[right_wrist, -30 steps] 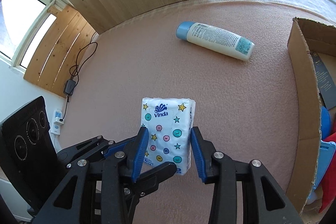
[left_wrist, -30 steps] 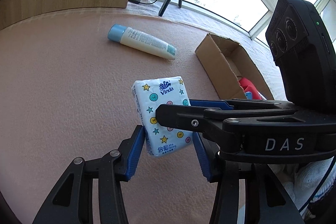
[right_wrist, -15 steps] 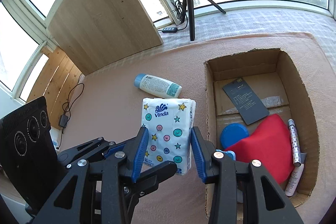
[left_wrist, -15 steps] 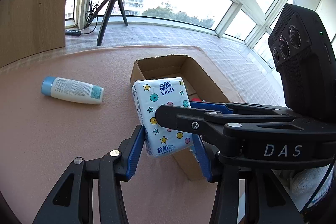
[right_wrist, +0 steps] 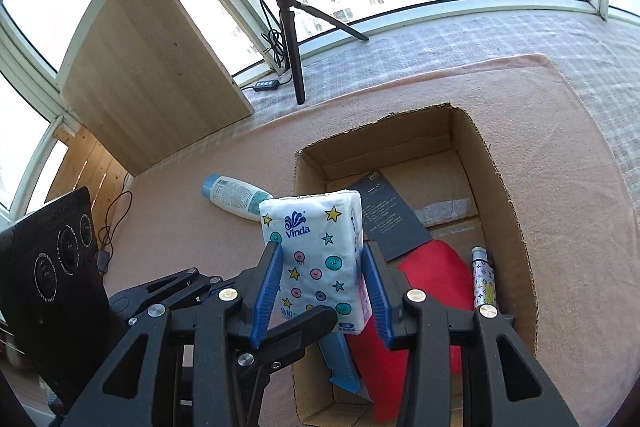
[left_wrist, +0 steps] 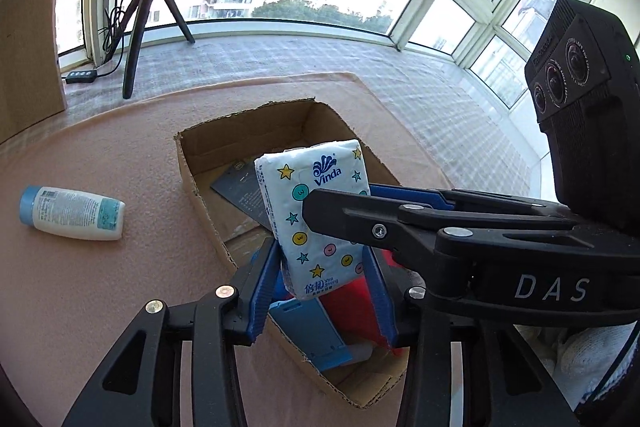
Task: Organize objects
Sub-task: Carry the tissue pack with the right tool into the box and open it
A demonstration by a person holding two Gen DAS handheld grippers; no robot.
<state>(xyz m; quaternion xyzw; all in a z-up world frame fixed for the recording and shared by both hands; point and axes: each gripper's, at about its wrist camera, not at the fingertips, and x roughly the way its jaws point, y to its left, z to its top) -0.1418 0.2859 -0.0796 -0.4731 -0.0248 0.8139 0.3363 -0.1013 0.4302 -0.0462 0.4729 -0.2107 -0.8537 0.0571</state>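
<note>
Lotion bottle [left_wrist: 71, 213]: white with a pale blue cap, lying on its side on the pink surface [left_wrist: 100, 307], left of the box and well apart from it.

Cardboard box [right_wrist: 508, 195]: open-topped, resting on the same surface. Contents: a dark card [right_wrist: 390, 217] flat on the bottom, a red cloth item [right_wrist: 434, 267], a blue plastic piece [left_wrist: 308, 331], and a patterned tube [right_wrist: 483, 277] along the right wall.

Vinda tissue pack [left_wrist: 320, 219]: white with stars and coloured dots, held upright above the box's near end.

Left tongs [left_wrist: 320, 291]: blue pads clenched on the pack's lower sides.

Right tongs [right_wrist: 324, 291]: likewise clamped on the same pack, crossing the left pair.
</note>
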